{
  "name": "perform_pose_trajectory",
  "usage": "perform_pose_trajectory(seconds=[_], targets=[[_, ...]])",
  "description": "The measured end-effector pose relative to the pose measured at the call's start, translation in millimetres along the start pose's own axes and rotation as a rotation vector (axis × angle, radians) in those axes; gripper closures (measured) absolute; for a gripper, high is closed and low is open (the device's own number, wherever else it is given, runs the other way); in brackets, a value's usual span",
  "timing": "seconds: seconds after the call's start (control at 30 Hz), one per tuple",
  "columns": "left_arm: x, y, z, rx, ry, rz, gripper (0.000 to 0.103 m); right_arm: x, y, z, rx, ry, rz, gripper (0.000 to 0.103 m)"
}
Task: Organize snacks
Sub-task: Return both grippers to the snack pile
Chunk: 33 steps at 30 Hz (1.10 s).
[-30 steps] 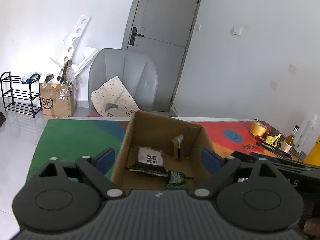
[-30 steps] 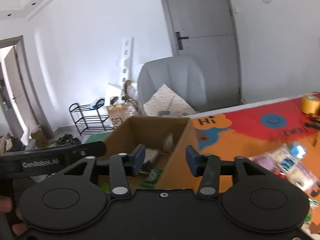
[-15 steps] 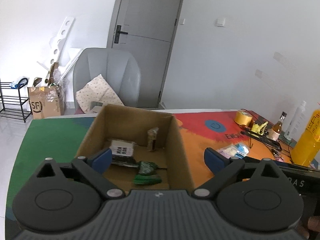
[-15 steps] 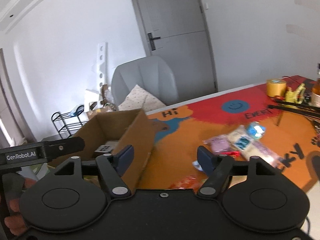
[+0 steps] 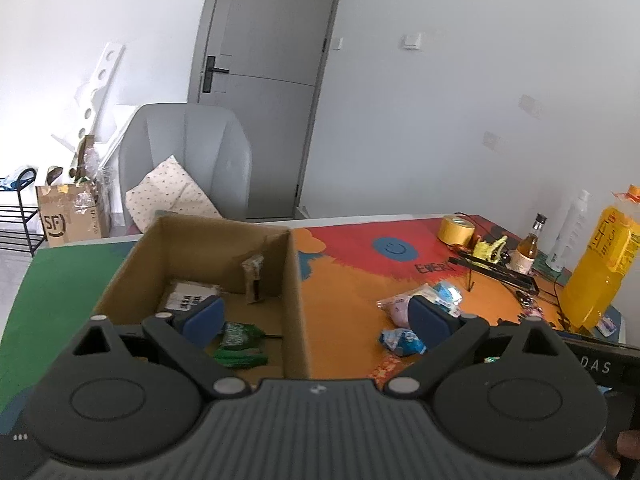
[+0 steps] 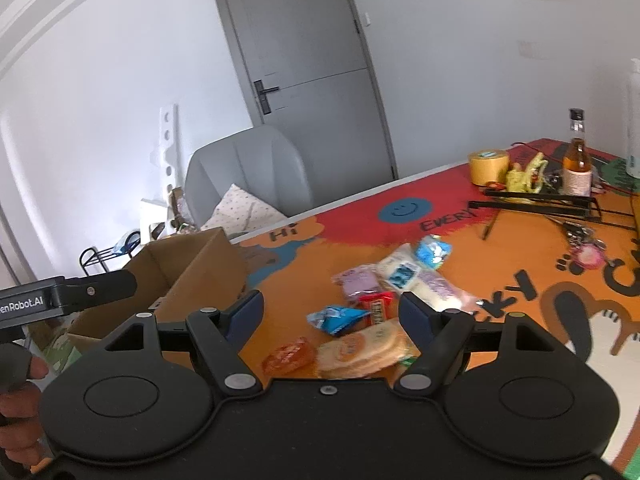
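An open cardboard box (image 5: pixel 294 280) stands on the colourful mat and holds a green packet (image 5: pixel 240 338), a black-and-white packet (image 5: pixel 188 296) and a small brown packet (image 5: pixel 253 276). My left gripper (image 5: pixel 314 318) is open and empty, hovering over the box's right wall. My right gripper (image 6: pixel 330 312) is open and empty above a pile of loose snacks: a blue packet (image 6: pixel 338 317), a red bar (image 6: pixel 374 308), a round biscuit pack (image 6: pixel 366 350), an orange packet (image 6: pixel 288 358) and pale wrapped packs (image 6: pixel 404 272). The box (image 6: pixel 192 272) lies to its left.
At the table's right end stand a yellow tape roll (image 6: pixel 488 166), a small brown bottle (image 6: pixel 576 160), a black metal rack (image 6: pixel 536 202), a large orange juice bottle (image 5: pixel 600 260) and a white bottle (image 5: pixel 570 230). A grey chair (image 5: pixel 188 160) stands behind the table.
Both grippers have swung to the right, away from the box and toward the loose snack pile. The right gripper's jaws have opened wider.
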State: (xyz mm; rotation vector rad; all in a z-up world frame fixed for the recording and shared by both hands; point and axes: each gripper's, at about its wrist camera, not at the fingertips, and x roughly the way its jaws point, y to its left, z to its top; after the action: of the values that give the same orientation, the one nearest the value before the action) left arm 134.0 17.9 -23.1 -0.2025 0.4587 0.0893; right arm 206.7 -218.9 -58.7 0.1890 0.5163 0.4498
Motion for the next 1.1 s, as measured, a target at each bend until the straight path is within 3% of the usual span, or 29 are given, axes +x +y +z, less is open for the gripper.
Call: perform_pose_trajectory(seconds=[0.23, 0.6, 0.9, 1.1], targets=[[8, -17, -3, 0.012, 0.0, -0.022, 0.01, -1, -21, -6, 0.03, 0.009, -0.023, 0.028], [38, -44, -14, 0.056, 0.076, -0.078, 0.035, 7, -52, -21, 0.078, 0.053, -0.057, 0.028], [70, -57, -26, 0.093, 0.136, -0.082, 0.04, 27, -68, -34, 0.111, 0.115, -0.061, 0.028], [81, -62, -28, 0.132, 0.123, -0.048, 0.039, 47, -63, -42, 0.093, 0.161, -0.04, 0.028]])
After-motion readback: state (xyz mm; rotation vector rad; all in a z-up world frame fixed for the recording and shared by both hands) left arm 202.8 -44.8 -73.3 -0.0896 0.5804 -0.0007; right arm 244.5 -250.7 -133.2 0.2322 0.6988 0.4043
